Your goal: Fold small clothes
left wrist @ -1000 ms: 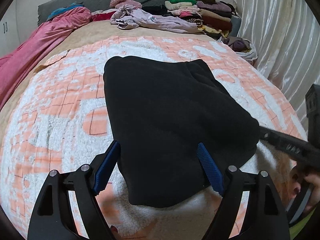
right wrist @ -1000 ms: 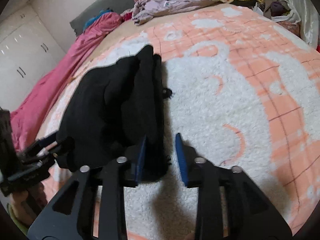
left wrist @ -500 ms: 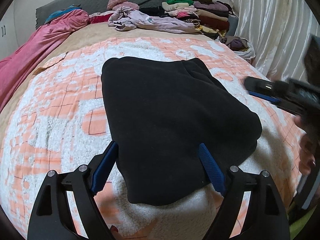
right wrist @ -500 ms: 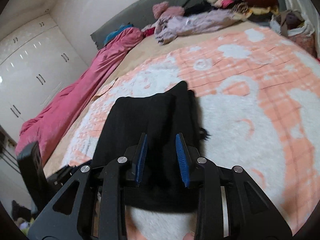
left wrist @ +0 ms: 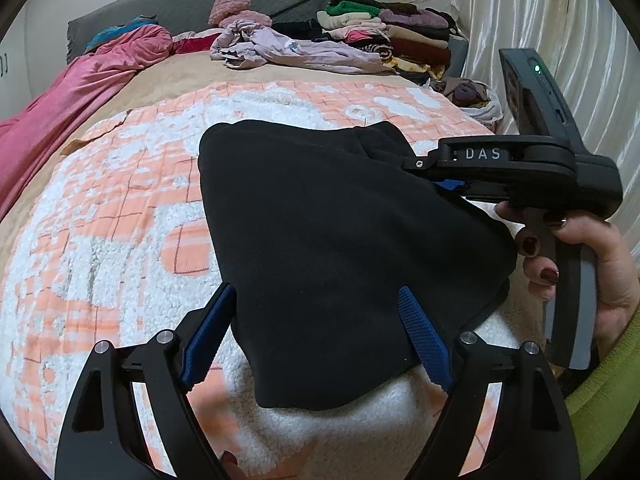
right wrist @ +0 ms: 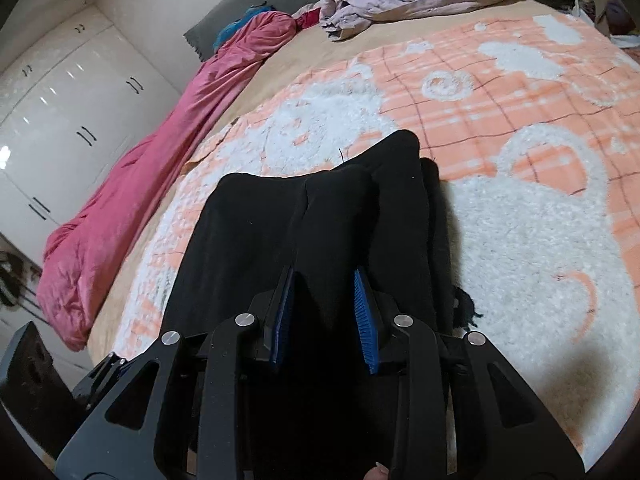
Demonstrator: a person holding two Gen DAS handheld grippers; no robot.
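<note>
Black garment [left wrist: 340,240] folded, wardrobe [right wrist: 52,128] right-view only

Even, soft indoor light, medium bright, no hard shadows. Heavy fisheye: both views bend at the rim, with black vignette in the corners. Curtain [left wrist: 560,40] at 2 o'clock in the left view is brightest, near blown out. Wardrobe [right wrist: 60,120] at 9 o'clock in the right view shows small specular glints. Black garment [left wrist: 340,240] is crushed to near-flat black, folds barely readable. Soft shadow on the blanket [right wrist: 540,280] at 4 o'clock under the right tongs [right wrist: 324,316]. Focus acceptable; rim slightly soft.
</note>
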